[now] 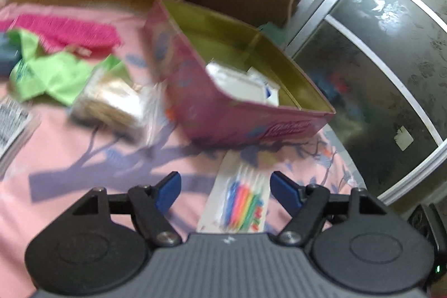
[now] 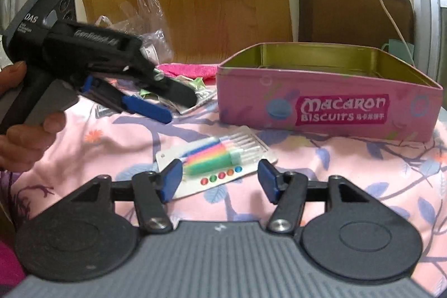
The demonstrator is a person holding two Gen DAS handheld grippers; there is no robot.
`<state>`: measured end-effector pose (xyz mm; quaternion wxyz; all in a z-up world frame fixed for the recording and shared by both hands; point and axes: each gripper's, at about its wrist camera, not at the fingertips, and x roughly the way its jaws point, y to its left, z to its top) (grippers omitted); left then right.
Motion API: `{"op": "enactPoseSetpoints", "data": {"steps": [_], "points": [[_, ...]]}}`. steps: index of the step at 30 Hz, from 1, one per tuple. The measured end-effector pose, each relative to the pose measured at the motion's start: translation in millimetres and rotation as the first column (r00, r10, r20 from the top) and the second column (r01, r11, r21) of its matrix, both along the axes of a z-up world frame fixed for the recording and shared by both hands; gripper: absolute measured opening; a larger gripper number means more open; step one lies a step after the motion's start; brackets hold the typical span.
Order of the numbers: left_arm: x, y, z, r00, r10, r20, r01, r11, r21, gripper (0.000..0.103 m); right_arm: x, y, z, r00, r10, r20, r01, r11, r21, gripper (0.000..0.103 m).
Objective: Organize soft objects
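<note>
The card of coloured candles (image 2: 216, 162) lies flat on the pink flowered bedcover (image 2: 349, 172), just in front of the right tool (image 2: 216, 178), whose blue-padded jaws stand wide apart with nothing between them. From where that tool points, the card's near end sits squarely between its fingertips, and the candles run away from it on a slant toward the far right, toward the pink biscuit tin (image 2: 329, 108). The tin stands open just beyond the card, close but not touching as far as I can tell, and something white already lies inside it (image 1: 240, 83). The left tool (image 1: 225, 190) is also spread wide and empty; in its own view the same card (image 1: 241, 200) lies between its fingers, long axis pointing toward the tin (image 1: 212, 99). The right view shows the left tool (image 2: 151, 105) raised to the left, above the heap of green wrapper (image 1: 56, 74) and pink cloth (image 1: 64, 30). I judge the right tool the nearer and better lined up.
</note>
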<state>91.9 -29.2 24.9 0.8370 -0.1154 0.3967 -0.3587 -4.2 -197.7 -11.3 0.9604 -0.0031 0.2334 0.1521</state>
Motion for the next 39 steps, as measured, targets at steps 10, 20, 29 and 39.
{"op": "enactPoseSetpoints", "data": {"steps": [10, 20, 29, 39], "points": [[-28, 24, -18, 0.987, -0.054, -0.148, 0.043, 0.996, -0.076, 0.072, 56, -41, 2, 0.984, 0.066, -0.164, -0.025, 0.970, 0.241, 0.063], [-41, 28, -38, 0.976, -0.015, -0.218, -0.018, 0.989, -0.147, 0.073, -23, -46, -3, 0.978, 0.097, -0.184, -0.018, 0.921, 0.389, 0.048], [-37, 41, -34, 0.979, 0.020, -0.204, -0.051, 0.988, -0.145, 0.083, -60, -26, 7, 0.990, 0.129, -0.053, -0.121, 0.984, 0.130, 0.074], [-37, 16, -30, 0.984, -0.012, -0.180, -0.011, 0.992, -0.127, 0.094, -53, -1, -16, 0.994, 0.099, 0.047, -0.095, 0.993, -0.073, 0.076]]}}
